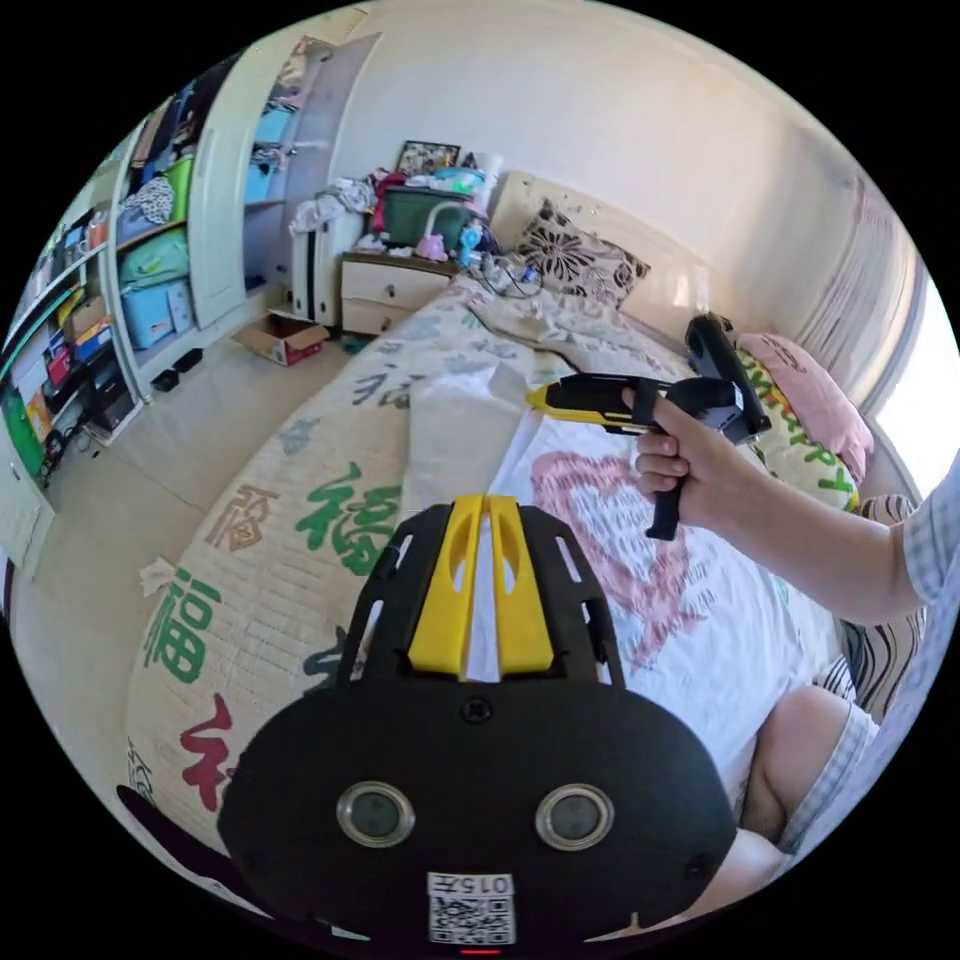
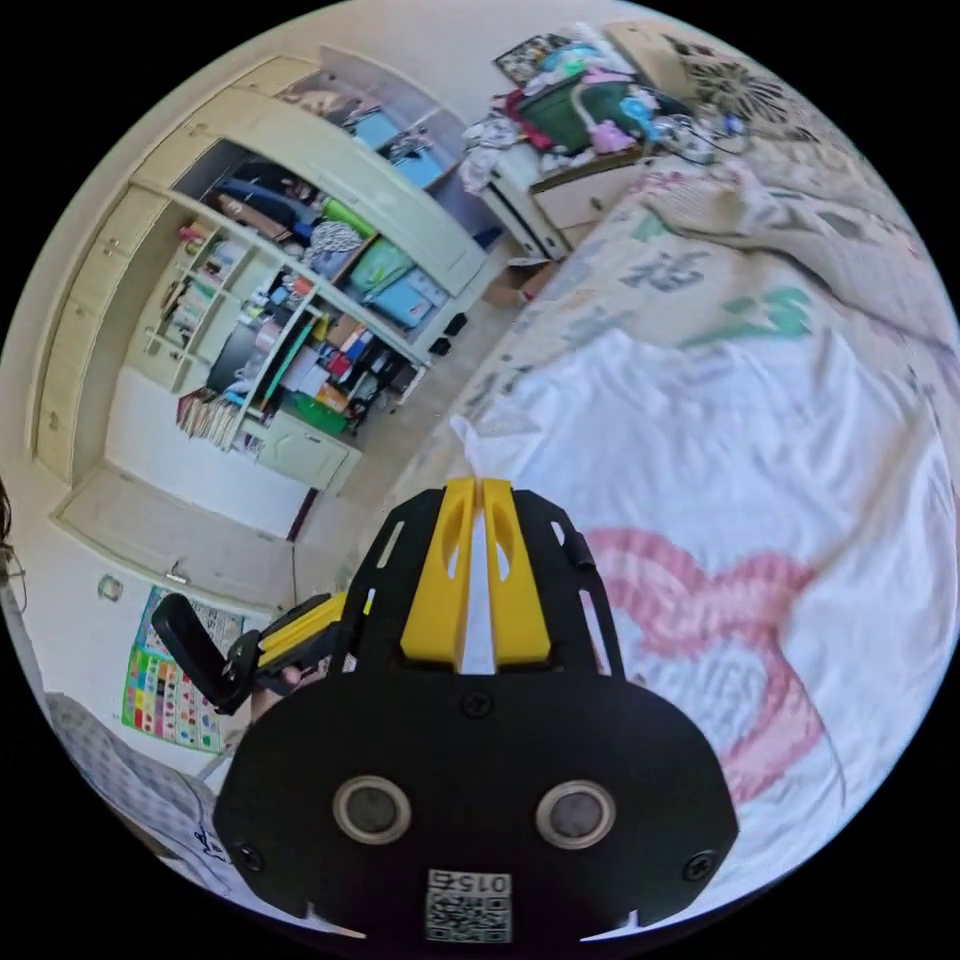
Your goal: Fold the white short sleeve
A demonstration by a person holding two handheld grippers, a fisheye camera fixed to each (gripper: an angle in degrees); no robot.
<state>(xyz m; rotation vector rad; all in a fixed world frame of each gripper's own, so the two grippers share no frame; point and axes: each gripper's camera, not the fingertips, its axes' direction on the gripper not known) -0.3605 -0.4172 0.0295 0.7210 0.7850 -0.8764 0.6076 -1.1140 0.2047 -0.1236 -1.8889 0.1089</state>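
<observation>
Both grippers are clamped on the white tee (image 1: 700, 640), which lies spread on the bed (image 1: 270, 560) near its side edge, heart print up. Left gripper (image 1: 482, 505) pinches white cloth between its nearly closed jaws; right gripper (image 2: 478, 490) pinches the sleeve edge the same way.

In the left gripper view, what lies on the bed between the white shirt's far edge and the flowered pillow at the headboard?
Bedcover printed with large characters, rumpled near the flowered pillow, with cables on it. The white shirt stops short.
</observation>
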